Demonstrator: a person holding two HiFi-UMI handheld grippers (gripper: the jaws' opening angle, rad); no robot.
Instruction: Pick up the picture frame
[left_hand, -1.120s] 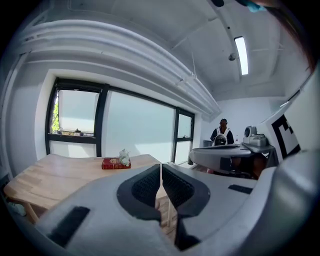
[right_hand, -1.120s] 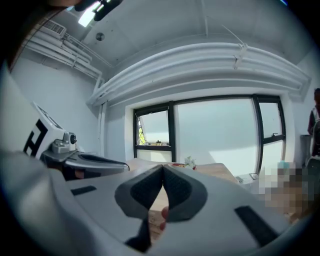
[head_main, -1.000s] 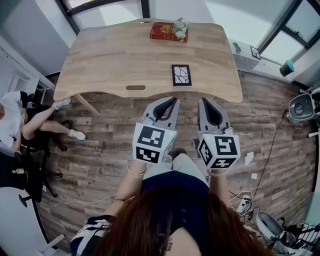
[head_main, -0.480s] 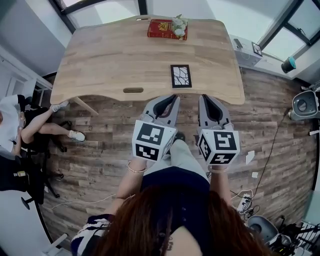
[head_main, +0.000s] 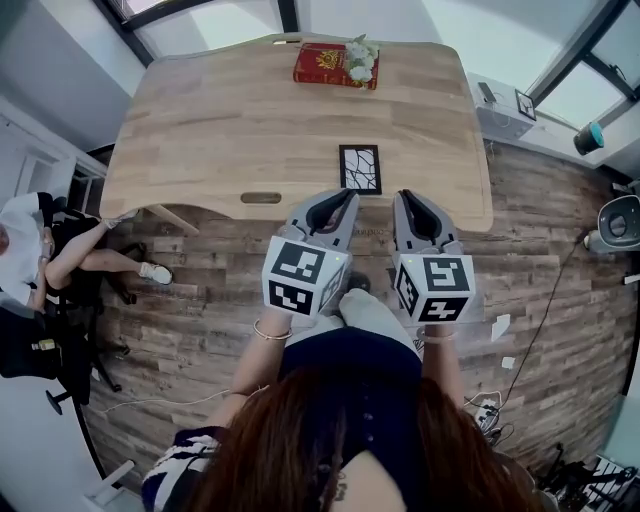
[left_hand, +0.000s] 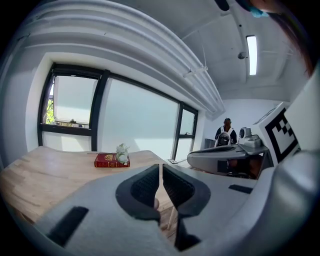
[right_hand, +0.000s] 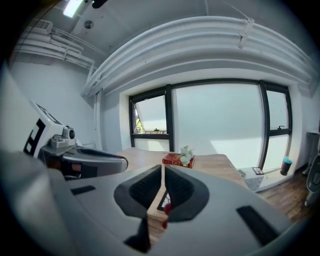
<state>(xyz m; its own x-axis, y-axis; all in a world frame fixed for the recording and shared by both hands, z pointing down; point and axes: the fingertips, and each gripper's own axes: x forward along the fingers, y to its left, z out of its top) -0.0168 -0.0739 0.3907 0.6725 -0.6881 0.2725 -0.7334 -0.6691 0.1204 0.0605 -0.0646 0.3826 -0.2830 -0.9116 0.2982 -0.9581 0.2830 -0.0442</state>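
The picture frame (head_main: 360, 168), black-edged with a white cracked pattern, lies flat near the front edge of the wooden table (head_main: 220, 130). Both grippers hover side by side just short of that edge. My left gripper (head_main: 345, 196) sits slightly left of the frame, my right gripper (head_main: 402, 196) slightly right of it. Each has its jaws closed together with nothing between them. In the right gripper view a sliver of the frame (right_hand: 164, 200) peeks out below the shut gripper (right_hand: 163, 168). The left gripper view shows its gripper (left_hand: 160, 166) shut over the tabletop.
A red book (head_main: 330, 62) topped with white flowers (head_main: 360, 50) lies at the table's far edge. A seated person (head_main: 40, 250) is on the left of the wooden floor. Cables and devices (head_main: 620, 215) sit on the right. Another person (left_hand: 227, 131) stands far back.
Both grippers have moved forward together toward the table's front edge and the picture frame. Their jaws have stayed shut.
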